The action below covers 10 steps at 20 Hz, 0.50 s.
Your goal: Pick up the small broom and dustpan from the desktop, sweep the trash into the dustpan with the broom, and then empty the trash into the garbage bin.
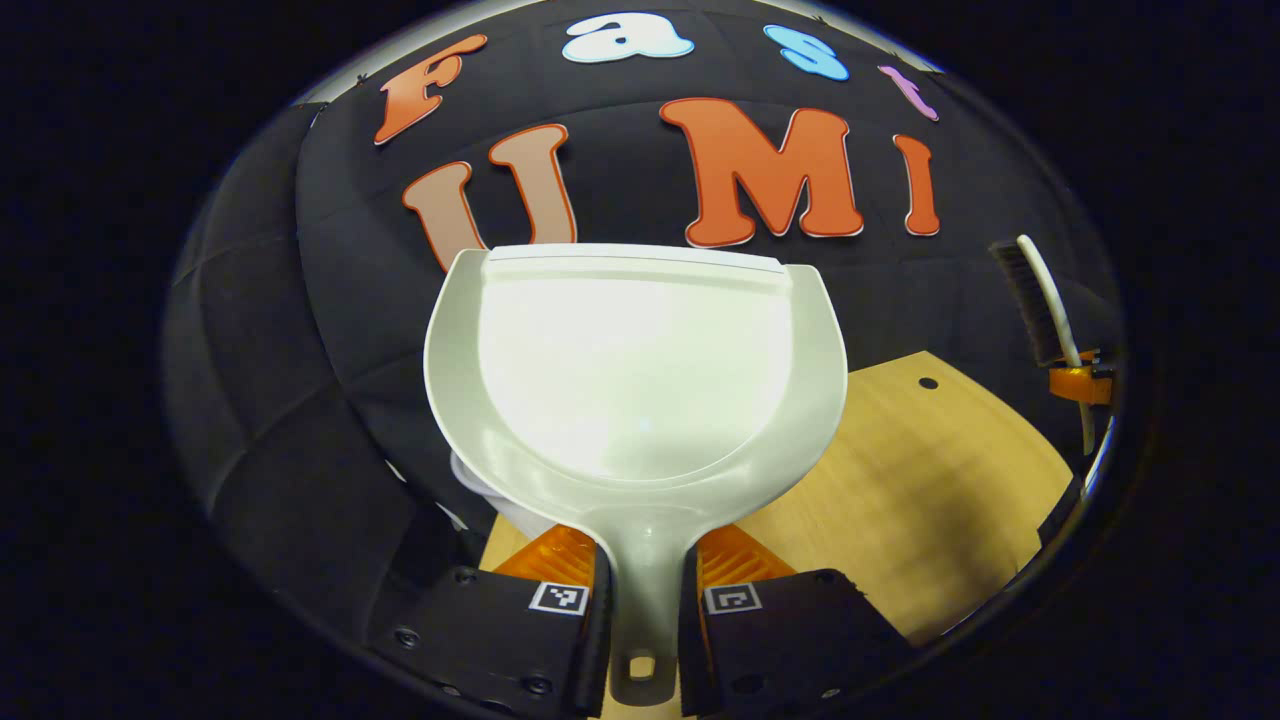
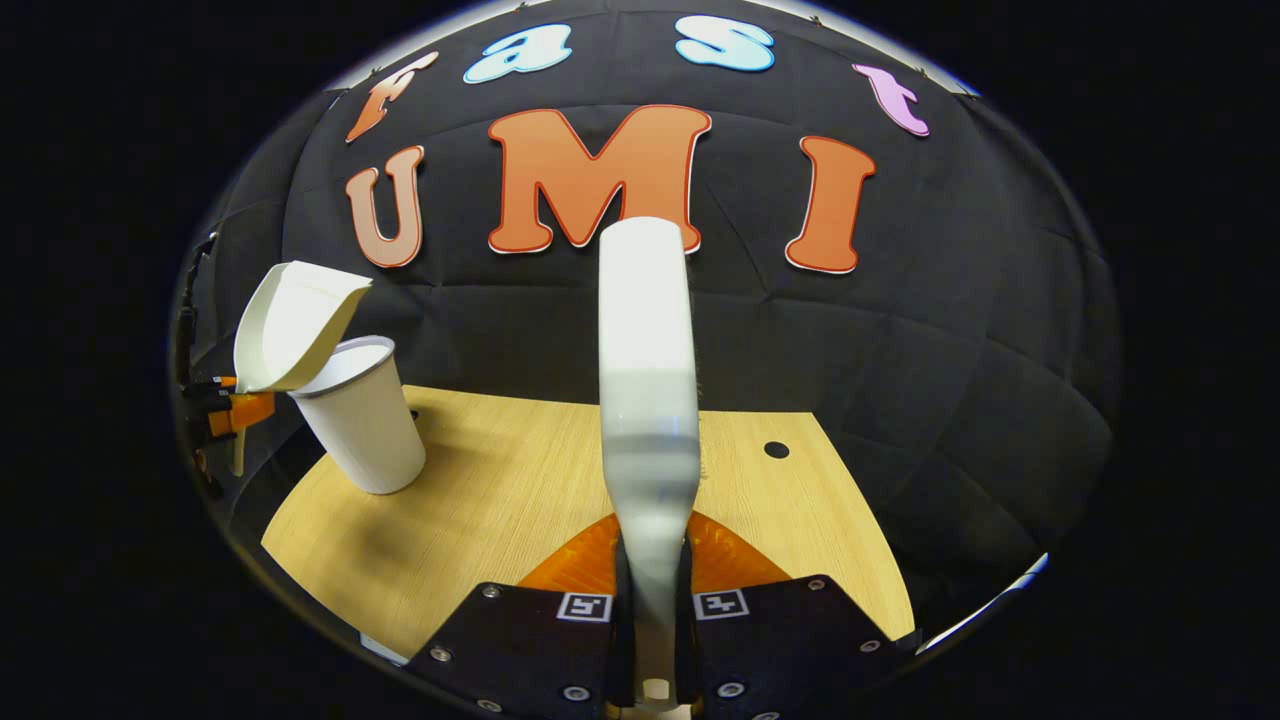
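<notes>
Dustpan emptying over the bin
Left gripper [image 1: 640, 610] clamps the light, stiff white plastic dustpan [image 1: 635, 370] by its handle; right gripper [image 2: 650, 610] clamps the white-handled broom [image 2: 648, 380].

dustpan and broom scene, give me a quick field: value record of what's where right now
dustpan: handle clamped in left hand-held gripper, pan raised and tipped over the bin, looks empty
broom: handle clamped in right hand-held gripper, held up off the desk
garbage bin: white cup-shaped, upright on desk, under the dustpan
desk: light wood, no trash seen

Each tool [image 1: 641, 610] has black screwed housings, square coded markers, orange ribbing.
</notes>
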Motion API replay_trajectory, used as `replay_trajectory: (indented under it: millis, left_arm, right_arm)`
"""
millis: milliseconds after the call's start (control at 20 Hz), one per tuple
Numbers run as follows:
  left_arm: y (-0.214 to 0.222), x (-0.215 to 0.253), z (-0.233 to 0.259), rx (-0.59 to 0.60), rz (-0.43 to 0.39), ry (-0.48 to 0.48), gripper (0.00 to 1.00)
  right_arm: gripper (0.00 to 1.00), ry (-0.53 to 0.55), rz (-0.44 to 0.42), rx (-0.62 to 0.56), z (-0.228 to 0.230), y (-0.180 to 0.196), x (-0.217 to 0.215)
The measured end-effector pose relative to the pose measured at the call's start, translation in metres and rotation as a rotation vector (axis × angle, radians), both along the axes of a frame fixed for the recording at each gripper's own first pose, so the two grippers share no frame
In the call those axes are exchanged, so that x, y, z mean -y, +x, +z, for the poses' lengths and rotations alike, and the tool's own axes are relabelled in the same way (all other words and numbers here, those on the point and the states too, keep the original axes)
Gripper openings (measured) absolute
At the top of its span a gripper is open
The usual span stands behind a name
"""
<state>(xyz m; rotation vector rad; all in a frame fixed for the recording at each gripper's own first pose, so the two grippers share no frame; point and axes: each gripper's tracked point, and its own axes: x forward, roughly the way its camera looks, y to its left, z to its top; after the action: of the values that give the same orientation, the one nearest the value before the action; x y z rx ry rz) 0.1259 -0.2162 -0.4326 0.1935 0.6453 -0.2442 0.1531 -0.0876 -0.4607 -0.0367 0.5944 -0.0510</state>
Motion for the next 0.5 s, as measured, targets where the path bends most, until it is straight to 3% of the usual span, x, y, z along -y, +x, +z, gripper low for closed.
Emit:
replay_trajectory:
  millis: [250, 500]
  left_arm:
    - [-0.023, 0.043, 0.001, -0.076, 0.029, -0.145, 0.28]
    - [-0.057, 0.071, -0.014, -0.190, -0.005, -0.158, 0.28]
  right_arm:
    - [0.15, -0.001, 0.019, -0.012, -0.003, -0.011, 0.002]
    - [0.15, 0.008, 0.039, -0.091, -0.035, -0.026, 0.000]
